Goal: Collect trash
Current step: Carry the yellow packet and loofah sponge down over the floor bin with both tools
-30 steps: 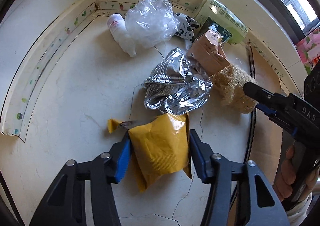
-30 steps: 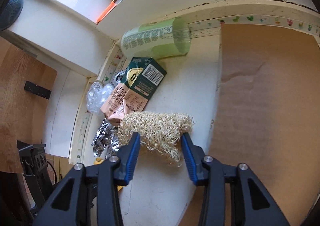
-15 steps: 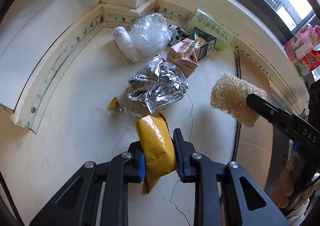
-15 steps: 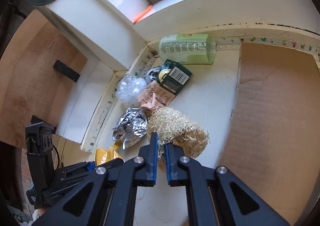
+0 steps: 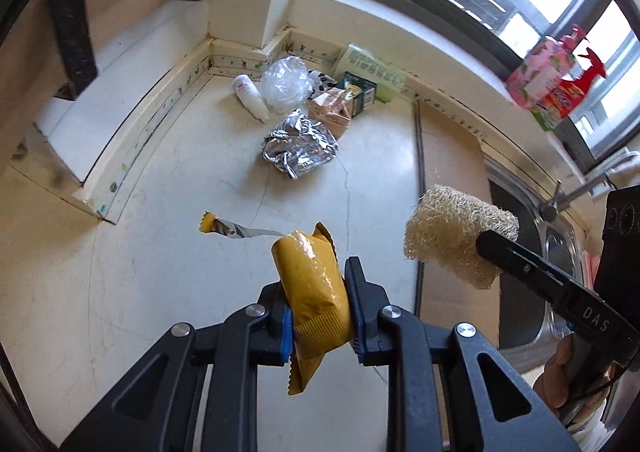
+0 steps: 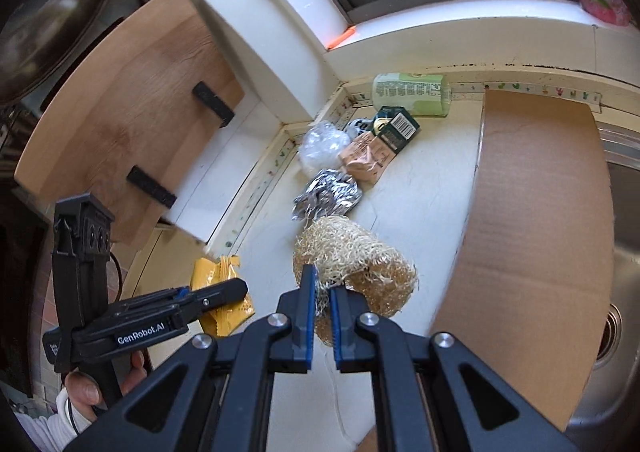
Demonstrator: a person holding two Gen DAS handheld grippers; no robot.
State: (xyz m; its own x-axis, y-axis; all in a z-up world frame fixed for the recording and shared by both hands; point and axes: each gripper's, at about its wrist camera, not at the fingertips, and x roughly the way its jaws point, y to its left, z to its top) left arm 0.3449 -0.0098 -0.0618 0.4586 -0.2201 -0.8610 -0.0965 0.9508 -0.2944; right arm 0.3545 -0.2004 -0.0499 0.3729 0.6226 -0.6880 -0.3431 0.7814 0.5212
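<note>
My left hand-held gripper [image 5: 318,304] is clamped on the yellow snack wrapper [image 5: 314,292]. Both blue pads press the wrapper's sides, and it hangs clear above the worktop [image 5: 168,252]. A torn strip [image 5: 236,230] with a yellow serrated tip extends from the wrapper's upper end toward the left of the view.

My right hand-held gripper [image 6: 322,302] is clamped on the loofah scrubber [image 6: 356,272]. The jaws stand almost together, pinching the near edge of the fibres, and the bulk of the scrubber projects beyond the fingertips. In the left wrist view the scrubber [image 5: 456,236] sits off the worktop, to the right of the wrapper and apart from it.

Items on the worktop, grouped near the corner under the window:
- crumpled silver foil [image 5: 300,149], nearest to me;
- tan carton [image 5: 332,113], just behind the foil;
- dark green carton [image 5: 360,89], touching the tan one;
- clear plastic bag [image 5: 286,81], left of the cartons;
- small white bottle [image 5: 250,95], lying on its side beside the bag;
- pale green bottle [image 6: 412,93], lying on its side against the back edge.

A brown cardboard sheet [image 6: 532,219] lies flat to the right of this group, next to the steel sink [image 6: 620,292].
</note>
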